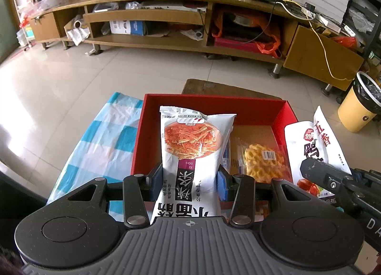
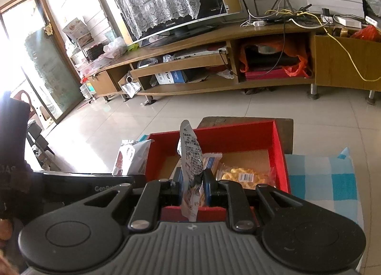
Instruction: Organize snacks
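My left gripper (image 1: 189, 181) is shut on a white snack bag with orange strips printed on it (image 1: 193, 146), held above the near edge of a red box (image 1: 214, 102). Inside the box lies a clear pack of yellow lattice crackers (image 1: 262, 160). My right gripper (image 2: 193, 185) is shut on a thin white snack bag seen edge-on (image 2: 190, 160), held over the same red box (image 2: 238, 132); that bag shows red print in the left wrist view (image 1: 316, 146). The crackers also show in the right wrist view (image 2: 243, 176).
The box sits on a blue-and-white checked cloth (image 1: 100, 146) over a small table. A long wooden TV stand (image 1: 166, 44) with a TV and cables lines the far wall. A yellow bin (image 1: 362, 106) stands at the right on the tiled floor.
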Available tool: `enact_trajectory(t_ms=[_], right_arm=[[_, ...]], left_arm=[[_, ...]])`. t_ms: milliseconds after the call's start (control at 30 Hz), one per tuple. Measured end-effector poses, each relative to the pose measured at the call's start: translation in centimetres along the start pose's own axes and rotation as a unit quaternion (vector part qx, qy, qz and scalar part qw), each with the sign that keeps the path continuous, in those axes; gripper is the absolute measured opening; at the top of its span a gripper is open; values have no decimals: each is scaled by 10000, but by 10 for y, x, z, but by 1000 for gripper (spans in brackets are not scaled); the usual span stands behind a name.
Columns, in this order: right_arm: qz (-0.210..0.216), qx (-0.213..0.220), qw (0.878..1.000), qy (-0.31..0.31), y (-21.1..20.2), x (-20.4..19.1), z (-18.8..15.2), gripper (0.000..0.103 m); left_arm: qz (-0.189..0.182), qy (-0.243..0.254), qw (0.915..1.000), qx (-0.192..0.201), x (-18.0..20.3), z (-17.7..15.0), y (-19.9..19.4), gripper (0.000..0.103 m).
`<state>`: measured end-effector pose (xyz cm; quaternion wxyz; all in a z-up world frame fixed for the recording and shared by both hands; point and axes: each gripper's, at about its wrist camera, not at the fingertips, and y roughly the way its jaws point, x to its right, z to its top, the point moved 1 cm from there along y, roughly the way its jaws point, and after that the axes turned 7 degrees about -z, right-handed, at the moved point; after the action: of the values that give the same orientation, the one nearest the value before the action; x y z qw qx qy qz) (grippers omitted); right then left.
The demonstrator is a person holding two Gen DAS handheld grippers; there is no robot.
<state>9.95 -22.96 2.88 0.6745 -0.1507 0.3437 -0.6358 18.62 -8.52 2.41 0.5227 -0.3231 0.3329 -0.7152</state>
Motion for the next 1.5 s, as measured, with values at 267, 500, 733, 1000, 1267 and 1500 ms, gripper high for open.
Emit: enact_trajectory(t_ms=[267, 500, 733, 1000, 1267, 1500], right_arm=[[-71, -48, 10000, 23, 16, 6, 9, 16], [-117, -124, 9999, -6, 27, 7, 12, 16], [-180, -197, 9996, -26, 37, 10, 15, 16], [-235, -264, 9994, -18, 49, 13, 17, 16], [-265, -366, 9990, -12, 61, 16, 16, 16], [-340, -449, 9984, 19, 70, 20, 15, 16]], left_arm=[[60, 31, 10000, -4, 1, 10, 12, 53], [115, 31, 9999, -22, -1, 17, 20, 53], [181, 47, 9998, -40, 0, 22, 29, 53], [256, 59, 9996, -104, -1, 23, 41, 53], [303, 52, 9994, -161, -2, 25, 50, 53], [334, 62, 9993, -159, 0, 30, 58, 53]])
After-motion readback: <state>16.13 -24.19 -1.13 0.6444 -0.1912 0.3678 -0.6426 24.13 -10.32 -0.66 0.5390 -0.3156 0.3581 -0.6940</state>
